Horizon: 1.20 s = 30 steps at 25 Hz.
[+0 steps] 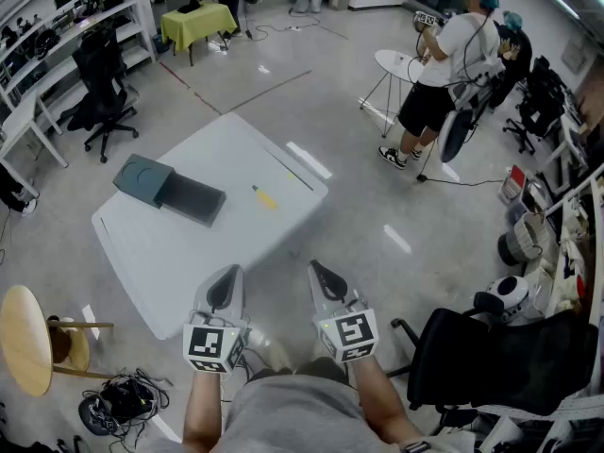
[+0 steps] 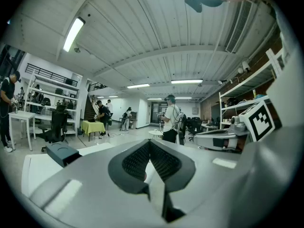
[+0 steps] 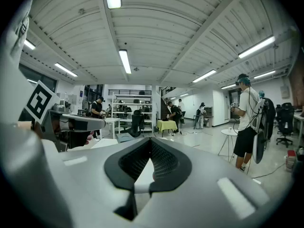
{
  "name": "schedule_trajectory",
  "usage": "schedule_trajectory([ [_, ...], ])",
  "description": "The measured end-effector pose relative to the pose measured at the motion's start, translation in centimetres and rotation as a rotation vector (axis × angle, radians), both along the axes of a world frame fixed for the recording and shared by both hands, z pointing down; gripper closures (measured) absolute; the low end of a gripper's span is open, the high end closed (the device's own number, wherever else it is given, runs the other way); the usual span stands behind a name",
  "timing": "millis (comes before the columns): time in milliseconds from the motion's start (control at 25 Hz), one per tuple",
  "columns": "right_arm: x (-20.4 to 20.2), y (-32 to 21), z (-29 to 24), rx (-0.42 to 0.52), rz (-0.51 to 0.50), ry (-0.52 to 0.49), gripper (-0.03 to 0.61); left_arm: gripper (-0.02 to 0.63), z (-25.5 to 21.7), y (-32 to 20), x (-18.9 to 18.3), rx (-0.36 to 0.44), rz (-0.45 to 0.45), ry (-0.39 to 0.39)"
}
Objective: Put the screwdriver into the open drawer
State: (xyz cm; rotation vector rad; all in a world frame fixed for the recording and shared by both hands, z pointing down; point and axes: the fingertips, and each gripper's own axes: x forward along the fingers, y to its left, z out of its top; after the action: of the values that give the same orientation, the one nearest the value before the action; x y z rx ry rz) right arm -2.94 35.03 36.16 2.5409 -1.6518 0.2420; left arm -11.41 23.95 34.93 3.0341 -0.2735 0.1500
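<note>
A yellow-handled screwdriver (image 1: 265, 197) lies on the white table (image 1: 170, 253), right of centre. Left of it stands a dark teal drawer unit (image 1: 143, 179) with its dark drawer (image 1: 193, 199) pulled open toward the screwdriver. Both grippers hang near my body, short of the table's near edge. My left gripper (image 1: 225, 276) is shut and empty, its pads meeting in the left gripper view (image 2: 149, 144), where the drawer unit (image 2: 61, 152) shows at far left. My right gripper (image 1: 324, 270) is also shut with nothing between its pads (image 3: 151, 144).
A round wooden stool (image 1: 24, 338) and a cable heap (image 1: 118, 404) sit at lower left. A black office chair (image 1: 510, 357) is at lower right. A person (image 1: 444, 64) stands beside a small round table (image 1: 396, 64) at the far right. Shelving and another chair (image 1: 99, 92) line the left wall.
</note>
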Motion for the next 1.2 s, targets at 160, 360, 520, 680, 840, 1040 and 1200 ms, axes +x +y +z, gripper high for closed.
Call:
schedule_trajectory([
  [160, 0.1, -0.6, -0.1, 0.005, -0.006, 0.003, 0.577, 0.603, -0.1, -0.4, 0.1, 0.003, 0.004, 0.006],
  [360, 0.1, -1.8, -0.1, -0.005, -0.006, -0.004, 0.575, 0.603, 0.0, -1.5, -0.2, 0.007, -0.004, 0.007],
  [520, 0.2, -2.8, -0.7, -0.006, -0.025, 0.003, 0.575, 0.603, -0.4, -2.4, -0.2, 0.011, -0.015, 0.014],
  [680, 0.8, -3.9, -1.2, -0.01, -0.043, 0.014, 0.575, 0.603, -1.0, -3.2, 0.2, 0.018, -0.027, 0.027],
  [840, 2.0, -5.4, -0.8, -0.015, -0.061, 0.011, 0.575, 0.603, -0.7, -4.3, 1.2, 0.016, -0.045, 0.02],
  [1040, 4.2, -8.2, 0.2, -0.027, -0.094, -0.006, 0.575, 0.603, 0.1, -6.6, 2.9, 0.005, -0.081, 0.003],
  [1200, 6.6, -11.2, 0.5, -0.012, -0.135, -0.016, 0.575, 0.603, 0.8, -9.2, 4.6, 0.004, -0.125, -0.013],
])
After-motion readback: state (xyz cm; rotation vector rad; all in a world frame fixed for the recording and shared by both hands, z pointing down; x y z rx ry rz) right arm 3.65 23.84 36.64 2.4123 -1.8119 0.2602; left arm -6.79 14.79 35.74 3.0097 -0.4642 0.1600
